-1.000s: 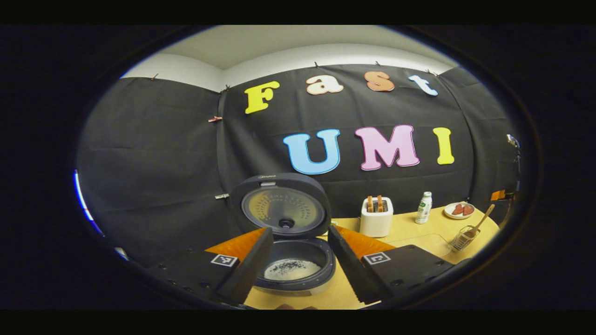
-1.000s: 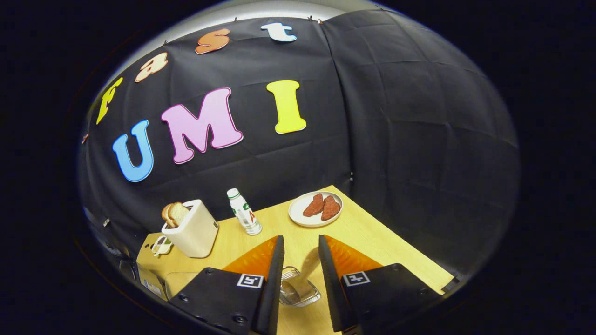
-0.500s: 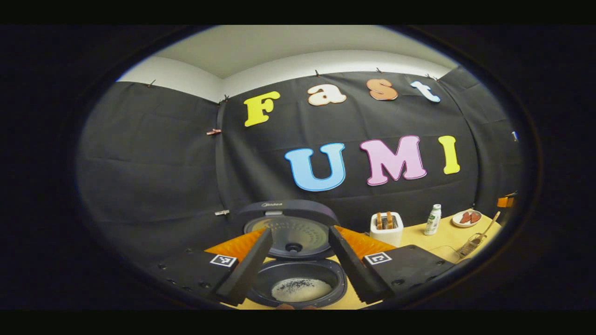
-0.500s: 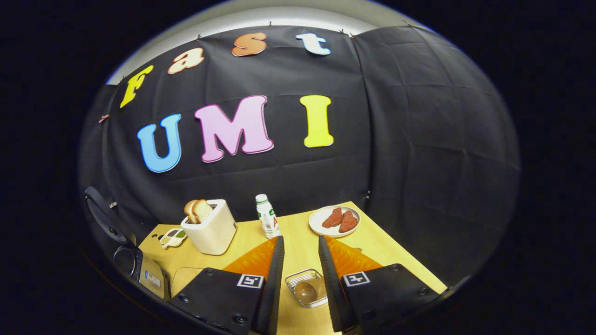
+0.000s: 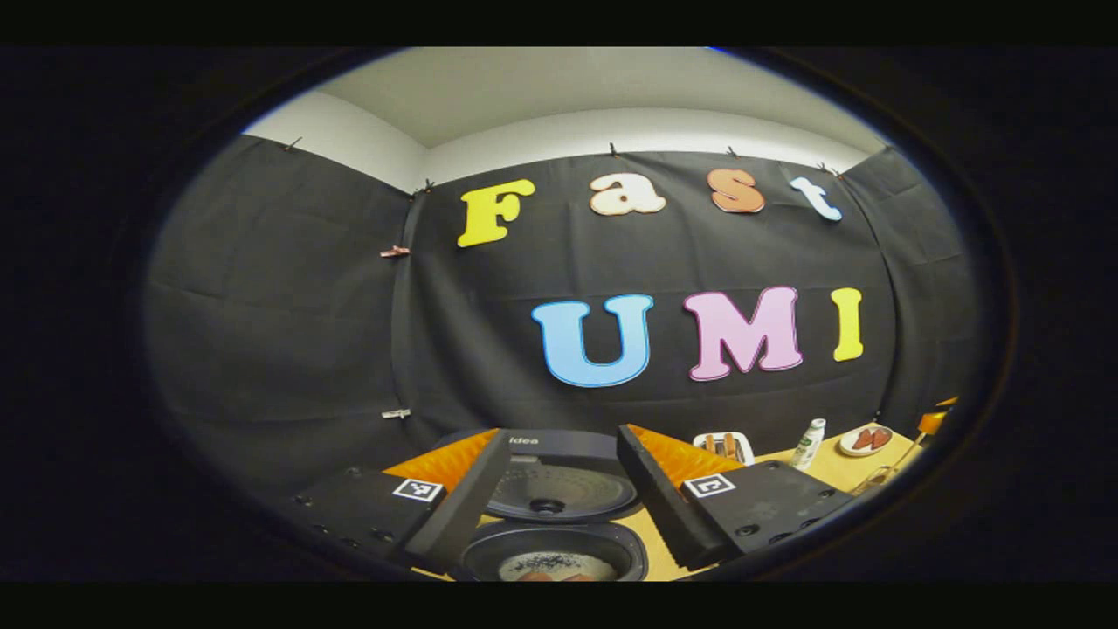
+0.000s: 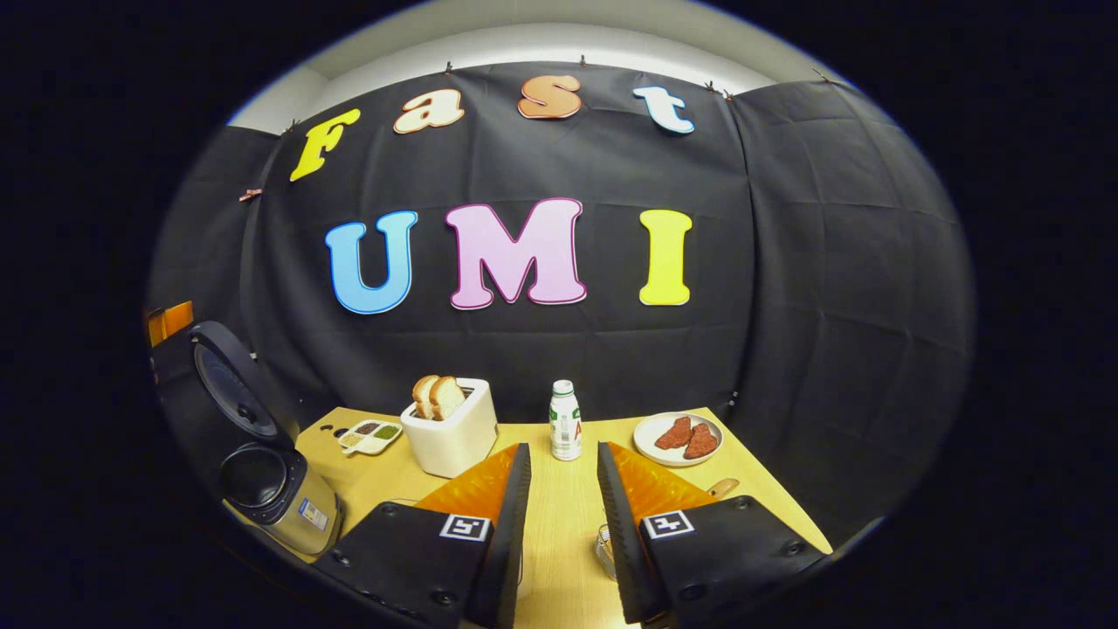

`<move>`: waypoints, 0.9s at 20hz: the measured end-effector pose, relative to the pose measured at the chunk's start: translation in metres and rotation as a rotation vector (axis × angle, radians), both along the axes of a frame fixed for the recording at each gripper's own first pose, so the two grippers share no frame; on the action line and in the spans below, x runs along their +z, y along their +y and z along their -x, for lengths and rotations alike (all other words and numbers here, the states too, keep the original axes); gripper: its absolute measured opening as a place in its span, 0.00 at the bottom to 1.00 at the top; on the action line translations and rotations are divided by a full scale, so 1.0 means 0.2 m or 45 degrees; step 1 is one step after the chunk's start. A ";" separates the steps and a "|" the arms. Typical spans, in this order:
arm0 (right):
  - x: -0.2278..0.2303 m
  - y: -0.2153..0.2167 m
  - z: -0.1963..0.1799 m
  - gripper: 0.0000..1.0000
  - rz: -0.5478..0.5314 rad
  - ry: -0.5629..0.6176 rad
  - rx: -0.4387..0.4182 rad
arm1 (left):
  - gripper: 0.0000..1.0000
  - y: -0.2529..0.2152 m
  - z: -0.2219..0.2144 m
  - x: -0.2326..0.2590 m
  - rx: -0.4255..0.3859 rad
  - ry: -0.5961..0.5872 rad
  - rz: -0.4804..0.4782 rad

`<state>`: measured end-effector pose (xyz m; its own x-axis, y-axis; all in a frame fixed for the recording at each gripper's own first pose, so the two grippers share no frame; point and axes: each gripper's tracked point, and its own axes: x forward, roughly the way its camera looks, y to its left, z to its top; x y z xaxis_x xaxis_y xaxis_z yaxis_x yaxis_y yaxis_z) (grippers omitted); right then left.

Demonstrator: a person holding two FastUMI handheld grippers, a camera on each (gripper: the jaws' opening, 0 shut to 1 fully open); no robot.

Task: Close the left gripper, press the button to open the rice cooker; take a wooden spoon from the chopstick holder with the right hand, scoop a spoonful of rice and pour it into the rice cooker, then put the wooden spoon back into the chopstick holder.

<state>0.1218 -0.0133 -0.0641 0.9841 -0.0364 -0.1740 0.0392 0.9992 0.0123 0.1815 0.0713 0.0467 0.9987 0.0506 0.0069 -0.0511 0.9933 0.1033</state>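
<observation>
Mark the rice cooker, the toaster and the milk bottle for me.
rice cooker (image 6: pixel 301 511): right gripper view, on its pale outer wall.
toaster (image 6: pixel 454 432): right gripper view, on its white front face.
milk bottle (image 6: pixel 566 424): right gripper view, on the labelled body.

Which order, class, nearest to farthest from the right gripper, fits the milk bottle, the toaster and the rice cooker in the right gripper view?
From the right gripper:
1. Milk bottle, straight ahead, just beyond the fingertips.
2. Toaster, ahead and to the left, bread slices standing in it.
3. Rice cooker, far out at the table's left edge, lid raised.
</observation>
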 end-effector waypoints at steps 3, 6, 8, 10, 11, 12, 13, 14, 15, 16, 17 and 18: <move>0.01 0.05 0.01 0.49 0.001 -0.005 0.008 | 0.87 0.04 -0.08 0.04 -0.007 -0.004 0.013; -0.01 0.06 0.01 0.49 -0.015 0.003 0.008 | 0.89 0.05 -0.17 0.00 -0.048 0.048 0.032; -0.02 0.05 0.01 0.49 -0.022 0.013 0.000 | 0.92 0.08 -0.22 0.00 -0.046 0.066 0.041; -0.02 0.04 0.01 0.49 -0.034 0.019 -0.014 | 0.97 0.11 -0.27 0.03 -0.045 0.059 0.039; -0.03 0.03 0.02 0.49 -0.042 0.028 -0.021 | 0.94 0.12 -0.29 0.02 -0.047 0.066 0.025; -0.04 0.03 0.02 0.49 -0.052 0.033 -0.027 | 0.95 0.13 -0.31 0.01 -0.052 0.074 0.015; -0.04 0.03 0.02 0.49 -0.061 0.036 -0.034 | 0.97 0.13 -0.33 -0.01 -0.055 0.088 0.007; -0.03 0.02 0.03 0.49 -0.066 0.033 -0.040 | 0.92 0.14 -0.34 -0.02 -0.056 0.095 0.005; -0.03 0.02 0.03 0.49 -0.064 0.034 -0.045 | 0.95 0.14 -0.35 -0.04 -0.064 0.107 0.013; -0.04 0.01 0.03 0.49 -0.058 0.035 -0.051 | 0.95 0.13 -0.35 -0.06 -0.074 0.129 0.024; -0.03 0.01 0.03 0.49 -0.063 0.030 -0.052 | 0.95 0.13 -0.35 -0.09 -0.076 0.153 0.037; -0.02 0.02 0.03 0.49 -0.070 0.028 -0.054 | 0.95 0.14 -0.35 -0.10 -0.074 0.165 0.051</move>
<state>0.1161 -0.0091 -0.0685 0.9778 -0.0682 -0.1981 0.0827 0.9944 0.0657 0.2519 0.0998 0.0258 0.9924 -0.0093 -0.1231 0.0176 0.9977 0.0658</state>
